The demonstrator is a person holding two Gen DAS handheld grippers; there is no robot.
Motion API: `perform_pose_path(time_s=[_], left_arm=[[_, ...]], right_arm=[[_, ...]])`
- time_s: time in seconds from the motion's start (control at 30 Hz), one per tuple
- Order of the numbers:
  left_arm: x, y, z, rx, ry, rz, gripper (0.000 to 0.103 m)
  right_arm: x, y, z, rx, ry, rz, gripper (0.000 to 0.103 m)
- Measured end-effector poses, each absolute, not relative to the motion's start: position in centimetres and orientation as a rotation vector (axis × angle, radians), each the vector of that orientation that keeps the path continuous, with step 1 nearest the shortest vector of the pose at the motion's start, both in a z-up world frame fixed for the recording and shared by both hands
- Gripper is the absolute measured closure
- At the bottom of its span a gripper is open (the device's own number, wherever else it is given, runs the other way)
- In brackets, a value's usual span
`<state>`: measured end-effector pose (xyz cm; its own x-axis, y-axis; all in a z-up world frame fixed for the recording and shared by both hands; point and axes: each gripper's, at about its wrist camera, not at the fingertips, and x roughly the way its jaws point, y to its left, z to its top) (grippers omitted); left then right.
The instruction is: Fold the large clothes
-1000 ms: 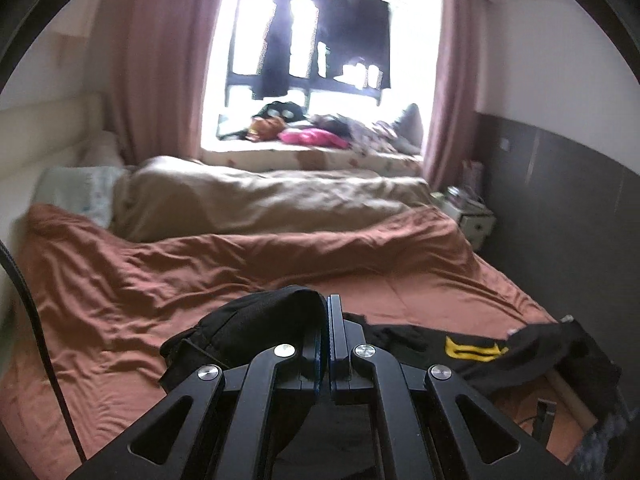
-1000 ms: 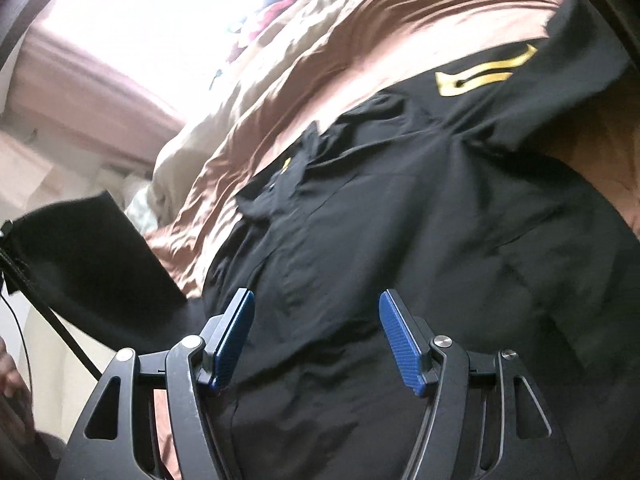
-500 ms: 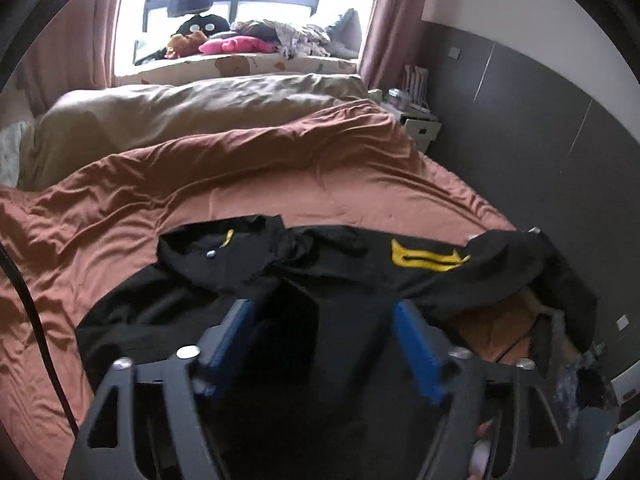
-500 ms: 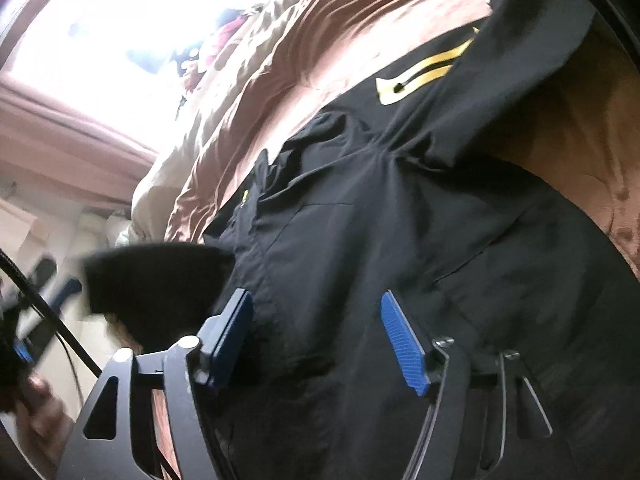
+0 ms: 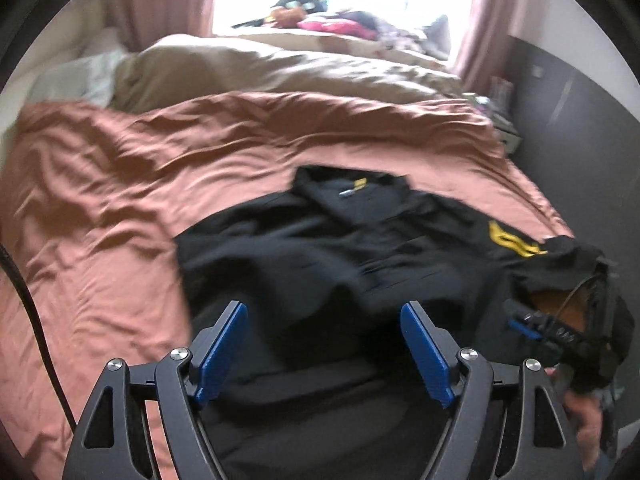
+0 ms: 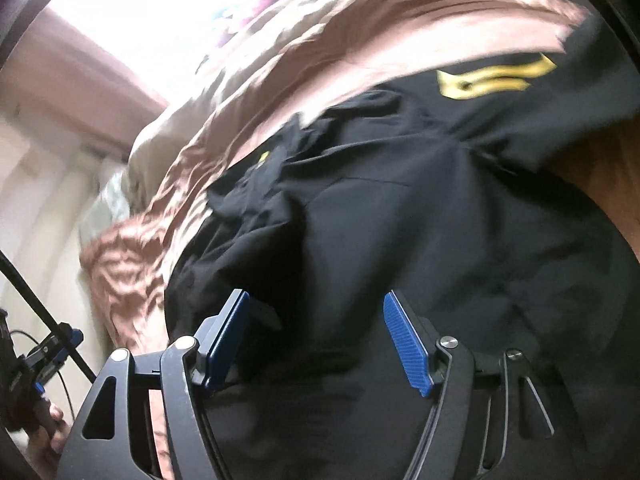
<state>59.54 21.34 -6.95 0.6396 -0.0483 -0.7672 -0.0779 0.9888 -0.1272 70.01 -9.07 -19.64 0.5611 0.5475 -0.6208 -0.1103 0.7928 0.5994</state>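
Two grippers hang over a black shirt (image 5: 360, 248) spread on the rust-brown bedspread (image 5: 120, 184) near the foot edge of the bed, its collar toward the pillows. The left gripper (image 5: 324, 344) has just been opening; its jaws stand wide with nothing between them. The right gripper (image 6: 316, 336) is likewise wide and empty above the shirt's body. One sleeve with a yellow mark (image 6: 492, 76) trails toward the right edge. Thin, limp and light, the cloth would likely sag and slide; pinching a hem corner or shoulder seam looks best.
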Motion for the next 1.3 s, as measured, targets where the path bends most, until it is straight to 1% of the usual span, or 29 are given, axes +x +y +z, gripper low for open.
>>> perform_pose_path(time_s=[0.03, 0.1, 0.17, 0.27, 0.37, 0.43, 0.5, 0.63, 0.7, 0.8, 0.93, 1.13, 1.3], left_arm=[[59.1, 22.2, -7.4, -0.158, 0.883, 0.033, 0.023], [57.8, 24.1, -8.5, -0.175, 0.898, 0.068, 0.023], [56.9, 25.5, -9.7, -0.184, 0.919, 0.096, 0.023], [56.4, 27.1, -12.4, -0.172, 0.98, 0.146, 0.023], [56.3, 28.3, -14.9, -0.162, 1.003, 0.188, 0.023], [56.3, 29.2, -16.7, -0.177, 1.018, 0.197, 0.03], [56.6, 29.9, -18.6, -0.2, 1.056, 0.202, 0.048], [57.6, 30.5, -21.7, -0.192, 1.129, 0.22, 0.063], [57.9, 30.8, -22.8, -0.174, 1.142, 0.241, 0.074], [58.0, 31.2, -23.4, -0.174, 1.127, 0.24, 0.079], [57.8, 32.1, -23.5, -0.212, 1.113, 0.258, 0.086], [58.1, 32.1, -23.6, -0.214, 1.117, 0.269, 0.087], [58.3, 31.9, -23.6, -0.206, 1.123, 0.29, 0.087]], right_arm=[[70.0, -8.3, -19.5, 0.513, 0.897, 0.42, 0.034], [70.1, -6.7, -19.3, 0.453, 0.901, 0.441, 0.028], [69.9, -5.1, -19.0, 0.377, 0.895, 0.451, 0.025], [70.4, -2.4, -19.1, 0.219, 0.908, 0.429, 0.024], [72.5, -0.9, -20.4, 0.17, 0.954, 0.373, 0.024], [73.6, -0.6, -21.0, 0.143, 0.951, 0.327, 0.024], [74.3, 0.1, -21.2, 0.122, 0.944, 0.315, 0.024], [75.8, 2.2, -22.4, 0.051, 0.948, 0.29, 0.024], [76.2, 3.8, -22.7, 0.012, 0.942, 0.289, 0.024], [76.6, 3.8, -22.1, 0.079, 0.908, 0.339, 0.024], [77.3, -0.7, -21.8, 0.234, 0.864, 0.292, 0.024], [78.3, -8.5, -23.9, 0.47, 0.892, 0.201, 0.024], [77.9, -10.6, -25.3, 0.552, 0.912, 0.201, 0.025]])
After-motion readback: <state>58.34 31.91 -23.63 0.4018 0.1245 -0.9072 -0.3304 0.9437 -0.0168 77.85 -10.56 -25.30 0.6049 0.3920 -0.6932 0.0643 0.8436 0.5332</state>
